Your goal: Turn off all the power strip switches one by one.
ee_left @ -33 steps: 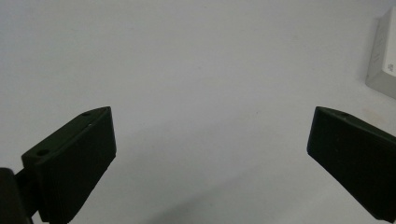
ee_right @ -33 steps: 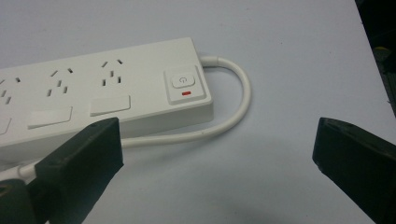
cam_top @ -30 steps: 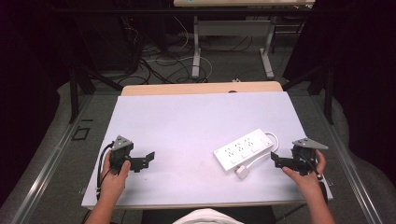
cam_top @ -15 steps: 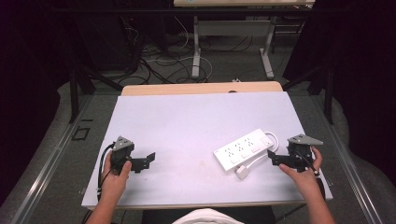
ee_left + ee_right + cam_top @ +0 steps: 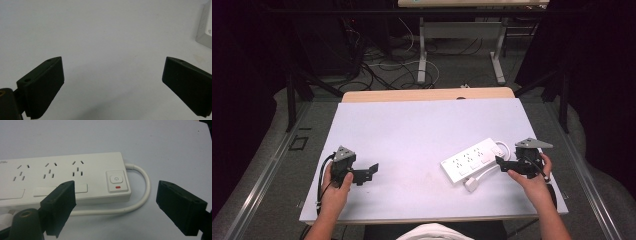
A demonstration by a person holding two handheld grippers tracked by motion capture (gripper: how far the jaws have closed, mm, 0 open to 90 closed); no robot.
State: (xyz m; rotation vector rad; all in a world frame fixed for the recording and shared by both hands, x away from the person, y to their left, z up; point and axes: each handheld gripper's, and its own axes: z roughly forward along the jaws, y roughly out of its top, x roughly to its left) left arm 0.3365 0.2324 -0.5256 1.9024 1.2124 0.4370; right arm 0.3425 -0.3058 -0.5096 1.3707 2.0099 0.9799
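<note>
A white power strip [image 5: 472, 160] lies on the white table top [image 5: 422, 130] at the right, its white cable [image 5: 507, 149] looped at the switch end and its plug [image 5: 470, 184] in front. My right gripper [image 5: 503, 163] hovers just right of it, pointing left. In the right gripper view the strip [image 5: 62, 177], its switch [image 5: 116, 180] and the cable loop [image 5: 143, 195] lie ahead of my right gripper [image 5: 116, 192]. Its jaws have just been closing a little but stand apart, gripping nothing. My left gripper [image 5: 371, 171] rests at the left, open [image 5: 113, 60] over bare table.
A wooden strip [image 5: 427, 95] borders the table's far edge. Beyond it stand desk legs and cables on the floor [image 5: 412, 65]. A corner of the power strip [image 5: 206, 30] shows at the right edge of the left gripper view.
My right hand has shifted slightly left and up toward the power strip's switch end. The left hand and the strip have stayed put.
</note>
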